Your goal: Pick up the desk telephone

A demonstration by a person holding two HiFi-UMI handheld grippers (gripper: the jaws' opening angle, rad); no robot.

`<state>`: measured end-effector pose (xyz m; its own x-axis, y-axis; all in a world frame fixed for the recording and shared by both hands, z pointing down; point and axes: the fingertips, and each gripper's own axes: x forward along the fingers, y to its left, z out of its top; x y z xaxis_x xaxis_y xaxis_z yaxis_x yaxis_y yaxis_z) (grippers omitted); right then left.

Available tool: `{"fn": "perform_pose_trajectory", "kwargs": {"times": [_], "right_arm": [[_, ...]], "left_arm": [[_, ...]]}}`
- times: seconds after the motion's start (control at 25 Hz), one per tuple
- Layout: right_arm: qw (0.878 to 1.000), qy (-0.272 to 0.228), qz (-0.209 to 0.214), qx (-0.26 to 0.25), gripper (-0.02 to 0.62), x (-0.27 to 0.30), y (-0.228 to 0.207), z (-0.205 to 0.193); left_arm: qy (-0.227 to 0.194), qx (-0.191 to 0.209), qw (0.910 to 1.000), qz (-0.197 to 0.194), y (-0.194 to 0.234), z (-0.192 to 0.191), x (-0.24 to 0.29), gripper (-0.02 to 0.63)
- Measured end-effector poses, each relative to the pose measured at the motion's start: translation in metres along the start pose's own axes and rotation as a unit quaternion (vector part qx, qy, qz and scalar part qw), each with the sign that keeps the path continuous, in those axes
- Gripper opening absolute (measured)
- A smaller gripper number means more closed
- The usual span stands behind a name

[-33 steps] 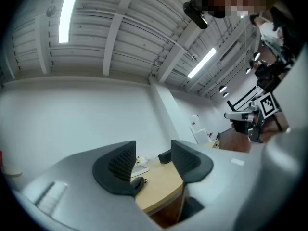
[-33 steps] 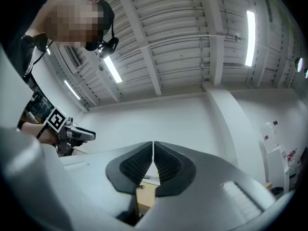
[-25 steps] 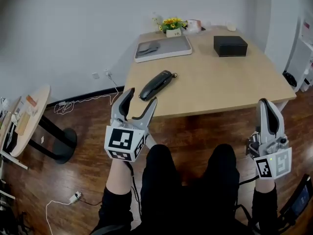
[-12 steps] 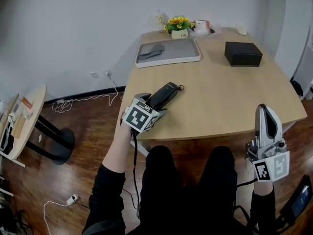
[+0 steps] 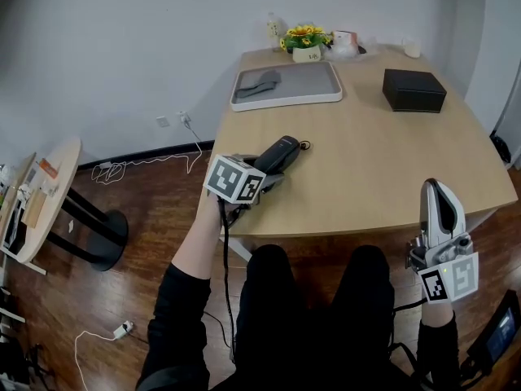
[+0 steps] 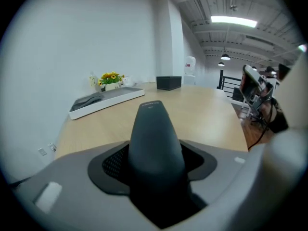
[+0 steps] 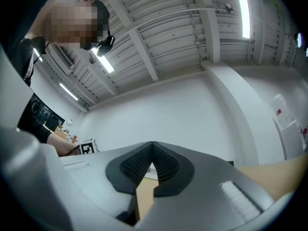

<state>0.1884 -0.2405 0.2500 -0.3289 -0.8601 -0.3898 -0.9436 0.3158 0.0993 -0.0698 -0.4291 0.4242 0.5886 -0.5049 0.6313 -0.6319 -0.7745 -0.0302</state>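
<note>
The black desk telephone handset [image 5: 281, 151] lies on the wooden table [image 5: 366, 169] near its front left corner, with a short cord loop at its far end. My left gripper [image 5: 269, 176] reaches down onto the handset's near end, and its jaws are closing with the handset between them. In the left gripper view the dark handset [image 6: 154, 134] fills the gap, and the pads [image 6: 113, 162] press its sides. My right gripper [image 5: 438, 192] hangs off the table's front right edge, pointing up, shut and holding nothing; its tips [image 7: 152, 159] meet.
A white tray [image 5: 286, 96] with a grey cloth, a black box [image 5: 414, 90] and a pot of yellow flowers [image 5: 306, 43] stand at the table's far end. A round side table [image 5: 41, 202] stands left on the wooden floor. The person's legs are below.
My left gripper went forward and down from above the lap onto the handset, and its open jaws came in around the handset. The right gripper stayed near the table's front right edge.
</note>
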Motion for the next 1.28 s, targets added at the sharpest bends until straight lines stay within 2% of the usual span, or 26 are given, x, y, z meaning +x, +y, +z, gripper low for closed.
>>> {"fn": "perform_pose_trajectory", "kwargs": {"times": [0.12, 0.24, 0.32, 0.4, 0.48, 0.6, 0.76, 0.84, 1.0, 1.08, 1.28], "right_arm": [[1.000, -0.005, 0.000, 0.000, 0.000, -0.002, 0.001, 0.004], [1.000, -0.009, -0.003, 0.000, 0.000, -0.004, -0.002, 0.008], [1.000, -0.011, -0.005, 0.001, 0.000, -0.004, -0.004, 0.010], [1.000, -0.013, -0.005, 0.001, 0.000, -0.003, -0.006, 0.012], [1.000, -0.016, -0.006, 0.000, 0.000, -0.004, -0.008, 0.015], [1.000, -0.020, -0.012, 0.000, 0.000, -0.005, -0.012, 0.019], [1.000, -0.019, -0.020, 0.001, 0.000, -0.006, -0.019, 0.016], [0.999, -0.022, -0.023, 0.000, 0.000, -0.006, -0.019, 0.017], [0.999, -0.031, -0.027, -0.008, 0.000, -0.007, -0.013, 0.024], [0.999, -0.037, -0.030, -0.012, 0.000, -0.007, -0.014, 0.028], [0.998, -0.053, -0.042, -0.022, 0.000, -0.012, -0.021, 0.040]], "left_arm": [[-0.026, -0.020, 0.9995, 0.005, 0.003, 0.001, -0.006, 0.267], [-0.060, -0.016, 0.9978, 0.022, 0.001, 0.003, -0.017, 0.265], [-0.106, -0.018, 0.9934, 0.040, -0.001, 0.012, -0.033, 0.265], [-0.158, -0.020, 0.9852, 0.063, -0.007, 0.024, -0.057, 0.265], [-0.213, -0.006, 0.9711, 0.107, -0.015, 0.038, -0.088, 0.265], [-0.288, 0.031, 0.9391, 0.184, -0.033, 0.057, -0.141, 0.265], [-0.351, 0.062, 0.9014, 0.246, -0.060, 0.070, -0.191, 0.267], [-0.374, 0.074, 0.8858, 0.265, -0.067, 0.076, -0.208, 0.266], [-0.410, 0.086, 0.8621, 0.284, -0.076, 0.085, -0.227, 0.265], [-0.412, 0.091, 0.8597, 0.287, -0.080, 0.085, -0.226, 0.266], [-0.410, 0.100, 0.8642, 0.275, -0.090, 0.087, -0.218, 0.267]]}}
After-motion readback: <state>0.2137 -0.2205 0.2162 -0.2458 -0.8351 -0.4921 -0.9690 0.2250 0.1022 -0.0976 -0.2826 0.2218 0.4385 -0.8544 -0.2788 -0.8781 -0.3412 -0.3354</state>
